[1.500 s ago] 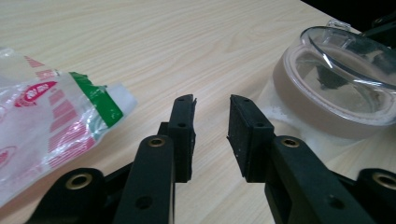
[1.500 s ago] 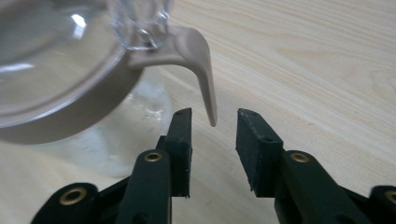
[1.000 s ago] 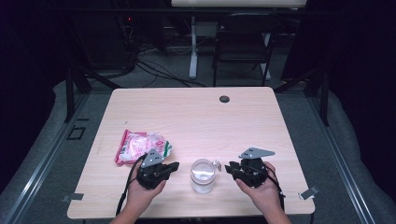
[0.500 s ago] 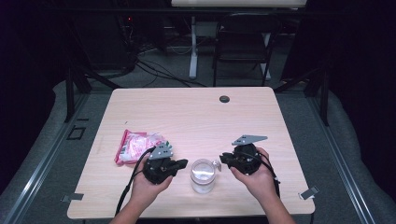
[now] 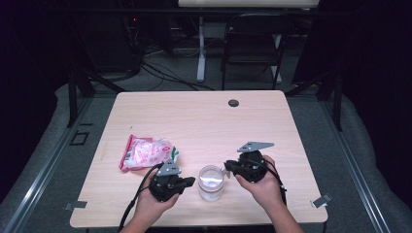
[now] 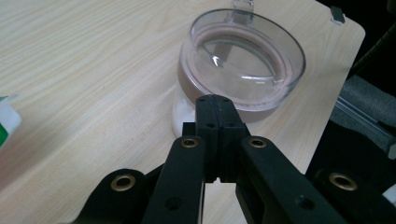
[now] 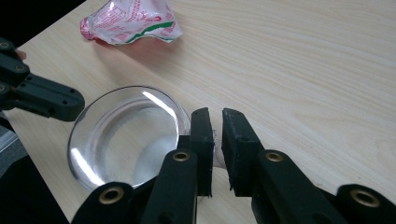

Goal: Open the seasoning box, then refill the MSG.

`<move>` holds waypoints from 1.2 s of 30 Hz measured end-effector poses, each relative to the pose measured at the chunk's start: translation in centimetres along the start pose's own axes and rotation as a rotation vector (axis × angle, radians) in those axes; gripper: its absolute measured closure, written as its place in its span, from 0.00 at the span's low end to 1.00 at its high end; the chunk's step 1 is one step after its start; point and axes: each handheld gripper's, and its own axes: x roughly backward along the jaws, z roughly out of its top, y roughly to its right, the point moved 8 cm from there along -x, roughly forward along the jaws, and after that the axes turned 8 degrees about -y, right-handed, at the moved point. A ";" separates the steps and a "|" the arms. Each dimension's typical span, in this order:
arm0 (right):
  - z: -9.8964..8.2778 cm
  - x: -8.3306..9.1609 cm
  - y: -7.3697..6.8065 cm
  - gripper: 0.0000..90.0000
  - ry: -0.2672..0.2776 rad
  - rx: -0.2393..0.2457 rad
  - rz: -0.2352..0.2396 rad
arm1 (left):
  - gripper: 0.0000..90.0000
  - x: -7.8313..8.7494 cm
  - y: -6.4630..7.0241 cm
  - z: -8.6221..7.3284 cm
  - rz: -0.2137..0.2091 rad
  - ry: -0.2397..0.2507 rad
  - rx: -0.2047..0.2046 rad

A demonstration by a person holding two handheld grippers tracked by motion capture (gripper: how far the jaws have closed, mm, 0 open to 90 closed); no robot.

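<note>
Table (image 5: pixel 194 116): pale wood grain, with a small dark round cap (image 5: pixel 233 103) near its far edge.
Jar (image 5: pixel 211 182): clear, open-topped, upright near the table's front edge, between the two tools; whitish contents low inside, hard to identify through the glare.
Left tool (image 5: pixel 189 181): held in the person's left hand (image 5: pixel 153 206), tips just beside the jar's left wall; in the left tool view (image 6: pixel 215 103) its jaws are pressed together with nothing between them, and contact with the jar cannot be judged.
Right tool (image 5: pixel 227 167): held in the right hand (image 5: pixel 265 187); in the right tool view (image 7: pixel 215 123) its jaws stand slightly apart astride the jar's rim, one inside, one outside; whether they pinch the rim cannot be told.
Packet (image 5: pixel 145 153): crinkled red, white and green pouch, left of the jar, well apart; print too blurred to read.
Jar tab: small clear lug on the far rim in the left tool view, cut off by the frame edge.
</note>
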 end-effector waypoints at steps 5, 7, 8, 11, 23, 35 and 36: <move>0.0 -0.4 0.0 0.92 -0.001 -0.014 0.022 | 1.00 -0.1 0.1 -0.3 -0.001 -0.016 -0.005; 0.0 -0.4 0.0 0.94 0.000 -0.016 0.032 | 1.00 -0.2 0.1 -0.3 0.003 -0.014 -0.005; 0.0 -0.4 0.0 0.95 0.000 -0.016 0.035 | 1.00 -0.2 0.1 -0.4 0.003 -0.014 -0.004; 0.0 -0.4 -0.1 0.95 0.002 -0.017 0.031 | 1.00 -0.2 0.3 -0.5 0.002 -0.025 -0.011; 0.0 -0.4 -0.1 0.97 0.010 -0.015 0.021 | 1.00 -0.7 1.0 -0.5 0.000 -0.031 -0.040; 0.0 -0.4 -0.1 0.97 0.017 -0.015 0.015 | 1.00 -1.1 1.1 -0.6 0.010 -0.049 -0.058; -0.1 -0.4 -0.1 0.97 0.018 -0.015 0.015 | 1.00 -1.1 1.1 -0.6 0.005 -0.054 -0.055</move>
